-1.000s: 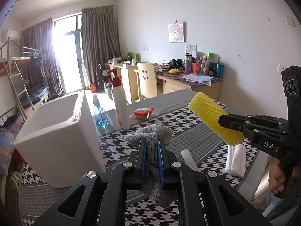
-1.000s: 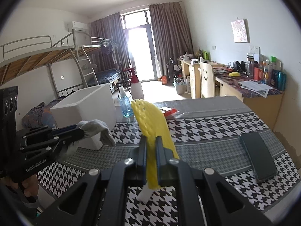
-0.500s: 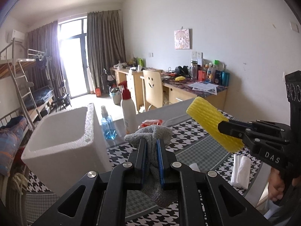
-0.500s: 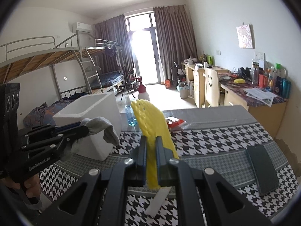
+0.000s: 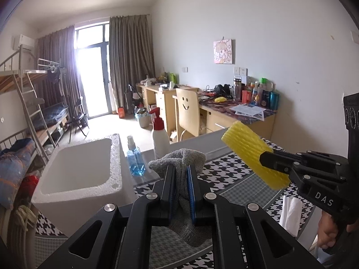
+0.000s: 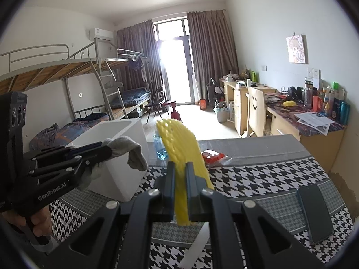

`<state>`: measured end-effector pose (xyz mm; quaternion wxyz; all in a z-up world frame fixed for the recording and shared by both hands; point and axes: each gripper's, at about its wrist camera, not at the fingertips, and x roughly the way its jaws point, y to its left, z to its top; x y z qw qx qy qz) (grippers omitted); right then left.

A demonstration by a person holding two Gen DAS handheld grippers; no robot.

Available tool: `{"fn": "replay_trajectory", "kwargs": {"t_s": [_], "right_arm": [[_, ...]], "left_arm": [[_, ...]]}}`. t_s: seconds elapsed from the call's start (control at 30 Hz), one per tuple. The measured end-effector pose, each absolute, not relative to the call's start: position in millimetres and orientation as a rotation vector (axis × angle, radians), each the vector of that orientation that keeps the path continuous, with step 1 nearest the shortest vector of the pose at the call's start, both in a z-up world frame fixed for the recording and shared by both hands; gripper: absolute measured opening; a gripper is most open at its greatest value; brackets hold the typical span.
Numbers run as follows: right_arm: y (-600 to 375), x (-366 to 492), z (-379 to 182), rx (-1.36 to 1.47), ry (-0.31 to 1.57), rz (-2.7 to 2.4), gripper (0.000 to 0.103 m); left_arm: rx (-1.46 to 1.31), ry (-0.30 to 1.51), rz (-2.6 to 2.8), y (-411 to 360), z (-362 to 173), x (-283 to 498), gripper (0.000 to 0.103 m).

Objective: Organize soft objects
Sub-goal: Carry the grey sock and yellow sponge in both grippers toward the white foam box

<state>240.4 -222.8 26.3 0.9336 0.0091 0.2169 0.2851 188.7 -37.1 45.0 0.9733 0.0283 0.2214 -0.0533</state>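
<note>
My left gripper (image 5: 180, 170) is shut on a grey sock (image 5: 179, 160), held in the air over the houndstooth table (image 5: 228, 174); the sock's ends droop above and below the pads. My right gripper (image 6: 180, 168) is shut on a yellow foam net sleeve (image 6: 177, 139), also lifted off the table. Seen from the left wrist, the right gripper (image 5: 261, 157) holds the yellow sleeve (image 5: 249, 150) at the right. In the right wrist view the left gripper (image 6: 107, 149) carries the sock (image 6: 132, 150) beside a white foam box (image 6: 125, 134), which stands open at the table's left (image 5: 74, 168).
A blue spray bottle (image 5: 134, 157) and a white pump bottle with a red top (image 5: 159, 137) stand behind the box. A red packet (image 6: 212, 155) lies mid-table, a dark phone (image 6: 315, 210) at the right, white tissue (image 5: 290, 215) near the front edge. Desks and a chair (image 5: 187, 112) stand beyond.
Both grippers have risen a little with the sock and the yellow sleeve still in them; the table and box sit lower in both views. The jaws have not changed.
</note>
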Motion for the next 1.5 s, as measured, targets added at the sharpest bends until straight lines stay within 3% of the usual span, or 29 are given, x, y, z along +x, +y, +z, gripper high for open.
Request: {"fn": "replay_trajectory", "kwargs": {"t_s": [1.5], "right_arm": [[-177.4,265.5,69.5,-0.015,0.400,0.645,0.011]], "left_arm": [[0.022,0.335,0.041,11.9,99.1,217.8,0.012]]}}
